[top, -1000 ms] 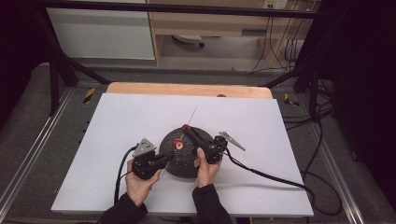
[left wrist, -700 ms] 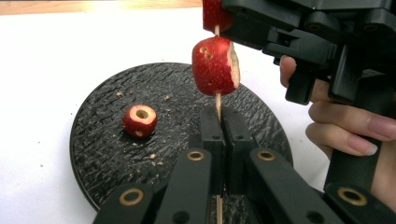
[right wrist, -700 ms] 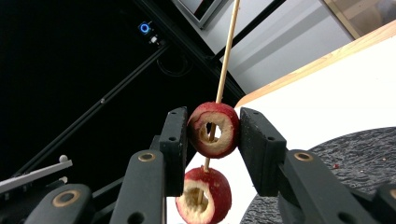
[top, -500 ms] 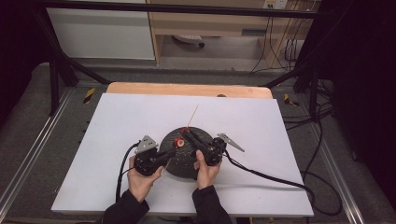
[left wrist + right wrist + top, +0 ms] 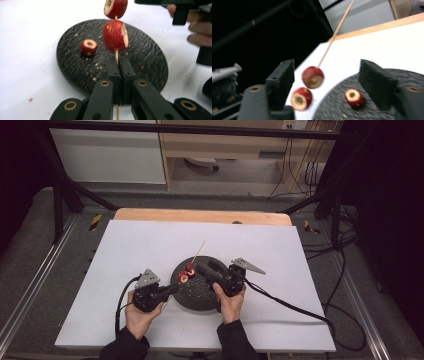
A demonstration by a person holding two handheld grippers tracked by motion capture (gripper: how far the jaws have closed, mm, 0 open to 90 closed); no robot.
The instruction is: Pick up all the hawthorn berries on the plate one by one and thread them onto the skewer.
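Left tongs [image 5: 117,62], bottom centre of the left gripper view: jaws pressed together, pinching the skewer [image 5: 116,53] low on its shaft; in the high view they sit left of centre [image 5: 170,290]. Skewer = thin wooden stick, light, springy, easy to snap if levered sideways; current hold near the blunt end looks right, but it'll flex w/ load at the far end. Two fruit pieces already threaded: lower one [image 5: 115,35] mid frame, upper one [image 5: 115,8] at top edge. Red skin, pale cored centre, prob soft and a bit wet, so they can split or slide along the stick if pushed hard. Third piece [image 5: 88,47] lies loose on the black textured plate [image 5: 75,75], left of the stick, crumbs round it. Same loose piece [image 5: 354,97] is lower centre-right in the right gripper view, hole facing up. Right tongs [image 5: 329,82]: jaws spread, have just been opening, nothing pinched; the skewered pieces sit between/behind them, not touched. In the high view they're right of plate centre [image 5: 200,266]. For the loose piece: small, light, roundish, will roll; grip across skin sides, gentle squeeze, keep cored hole clear and lined up w/ the point. White tabletop [image 5: 300,250] under all.
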